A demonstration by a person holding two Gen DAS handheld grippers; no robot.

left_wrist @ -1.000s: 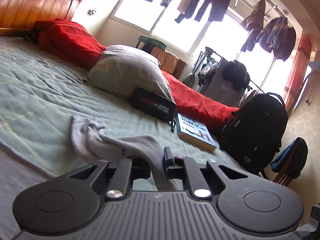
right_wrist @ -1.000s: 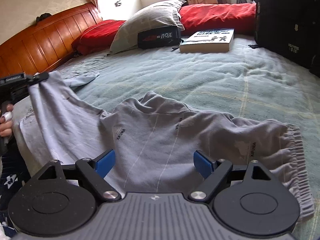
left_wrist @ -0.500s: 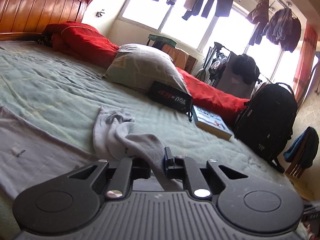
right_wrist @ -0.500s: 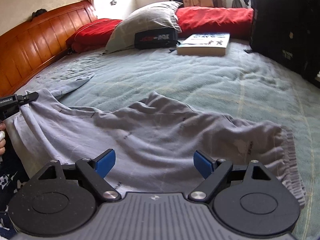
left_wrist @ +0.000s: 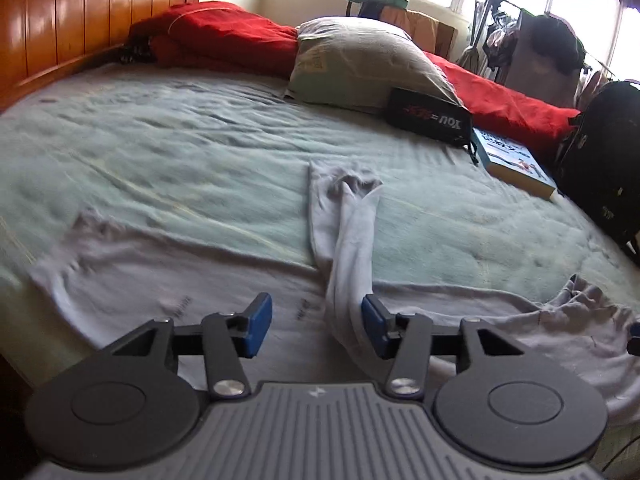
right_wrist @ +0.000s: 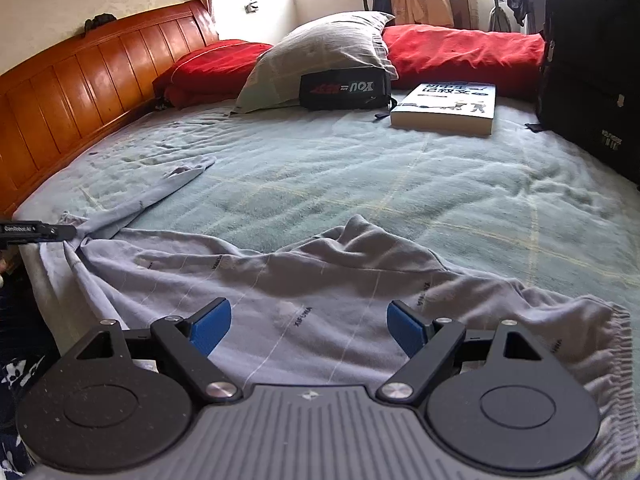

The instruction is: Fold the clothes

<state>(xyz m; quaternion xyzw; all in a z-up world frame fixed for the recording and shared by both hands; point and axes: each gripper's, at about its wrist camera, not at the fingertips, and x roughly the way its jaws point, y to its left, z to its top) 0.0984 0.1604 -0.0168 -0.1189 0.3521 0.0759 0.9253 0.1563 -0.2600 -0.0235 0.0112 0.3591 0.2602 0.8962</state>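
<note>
The left claw (left_wrist: 316, 326), low in the centre of its own frame, has its blue pads spread wide; a sleeve (left_wrist: 346, 236) of the grey sweatshirt (right_wrist: 304, 280) runs up between them against the right pad, but nothing pinches it, so the claw is released. In the right wrist view that claw's black tip shows at the far left edge, right at the bunched shoulder, which probably explains the creases fanning out from there. The right claw (right_wrist: 308, 326), at the bottom centre of its frame, is equally unclenched and hovers over the sweatshirt's body, grasping nothing. The garment lies spread across the near part of the green blanket (right_wrist: 400, 184), ribbed hem (right_wrist: 612, 344) at lower right, the other sleeve (right_wrist: 160, 192) trailing toward the upper left. Spread wide like this, it looks laid out for folding; no fold shows yet. Pillow (right_wrist: 320, 56), book (right_wrist: 448, 106) and black pouch (right_wrist: 344, 88) sit well clear in the upper half.
</note>
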